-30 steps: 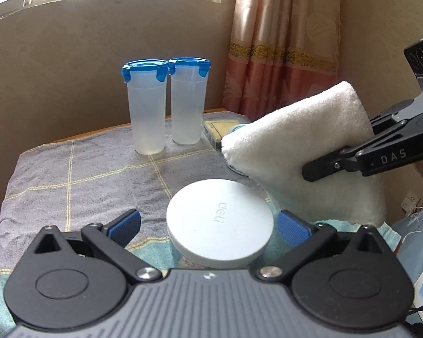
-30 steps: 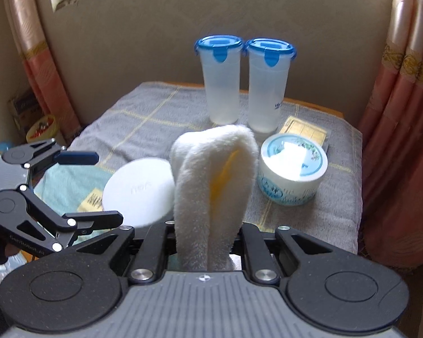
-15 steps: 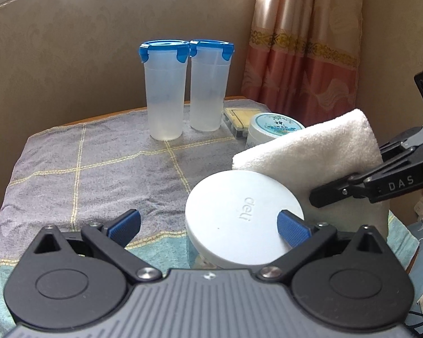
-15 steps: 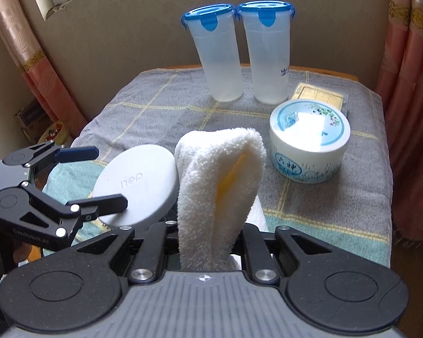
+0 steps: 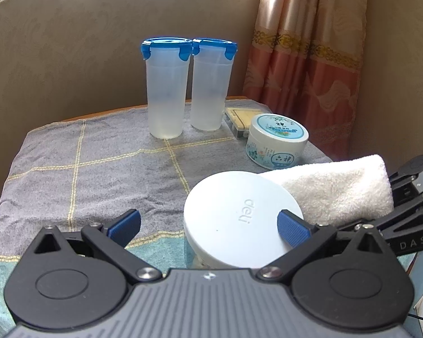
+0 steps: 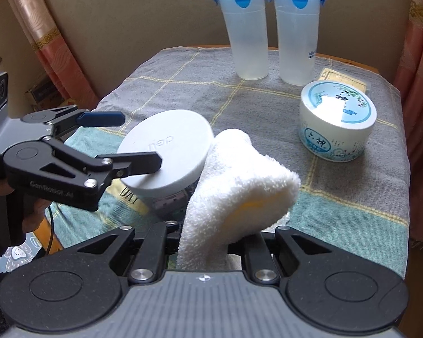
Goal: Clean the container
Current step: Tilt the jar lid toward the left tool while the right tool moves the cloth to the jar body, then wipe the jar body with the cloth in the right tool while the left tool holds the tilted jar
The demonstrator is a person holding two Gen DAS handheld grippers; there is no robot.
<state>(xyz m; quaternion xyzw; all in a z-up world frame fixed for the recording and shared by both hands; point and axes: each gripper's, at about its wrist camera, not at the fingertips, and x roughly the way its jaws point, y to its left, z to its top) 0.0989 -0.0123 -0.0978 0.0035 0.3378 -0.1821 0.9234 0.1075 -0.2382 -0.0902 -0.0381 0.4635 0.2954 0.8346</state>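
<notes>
Your right tool (image 6: 204,242) is clamped on a folded white towel (image 6: 239,186), which bulges forward over the fingers and leans against the side of the container. The container (image 5: 237,225) is a round tub with a flat white "deli" lid, sitting at the near edge of the worktop (image 5: 98,163) on the teal stripe of the grey checked cloth. In the left wrist view the towel (image 5: 338,188) lies just beside the lid's right edge, touching it as far as the view shows.

Your left tool (image 5: 208,225) has its blue-padded fingers spread wide apart around the lid; the right pad (image 5: 292,228) overlaps the lid's rim, but you can't tell whether it touches. The left pad (image 5: 125,224) is well clear of it.

Further back stand two tall clear cups with blue clip lids (image 5: 166,84), side by side. A smaller white jar with a blue-green printed lid (image 5: 276,140) sits right of them, with a flat yellowish box (image 5: 239,115) behind it.
</notes>
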